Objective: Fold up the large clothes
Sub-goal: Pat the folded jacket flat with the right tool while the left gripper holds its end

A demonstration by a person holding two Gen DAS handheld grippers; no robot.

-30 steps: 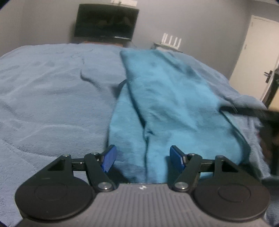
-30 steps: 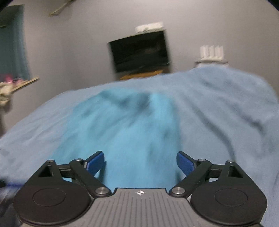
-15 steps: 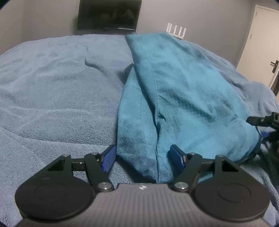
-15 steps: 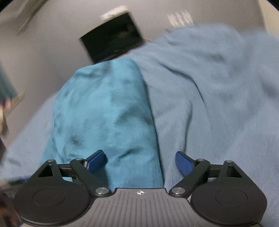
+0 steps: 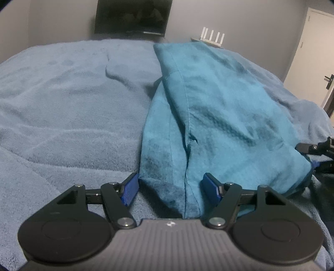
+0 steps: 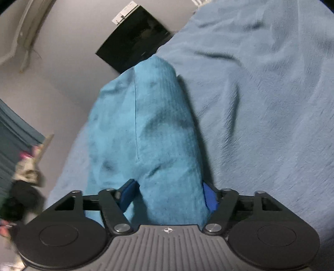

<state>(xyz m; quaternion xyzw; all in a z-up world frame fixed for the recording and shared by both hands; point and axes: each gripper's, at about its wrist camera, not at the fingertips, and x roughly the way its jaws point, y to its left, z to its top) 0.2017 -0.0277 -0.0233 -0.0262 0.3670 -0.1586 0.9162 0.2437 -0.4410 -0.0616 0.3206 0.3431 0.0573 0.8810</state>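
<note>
A teal garment (image 5: 219, 116) lies lengthwise on the blue-grey blanket (image 5: 62, 100), one side folded over along a seam. My left gripper (image 5: 170, 185) is low at its near end. Its jaws are open, with the garment's near left corner lying between the blue pads (image 5: 130, 188). My right gripper (image 6: 168, 193) is tilted at the garment's (image 6: 146, 129) near right corner. Its jaws are closing, and a raised fold of cloth fills the gap between them. The right gripper (image 5: 311, 156) also shows at the right edge of the left wrist view.
The blanket (image 6: 261, 104) is rumpled, with ridges left and right of the garment. A dark screen (image 5: 131, 16) and a white router (image 5: 210, 37) stand beyond the bed's far end. A white door (image 5: 313, 48) is at the right. Clutter (image 6: 25, 171) lies at the left.
My right gripper rolled and came down onto the garment's near right corner, and its jaws narrowed around a fold. My left gripper edged up to the near left corner with its jaws unchanged.
</note>
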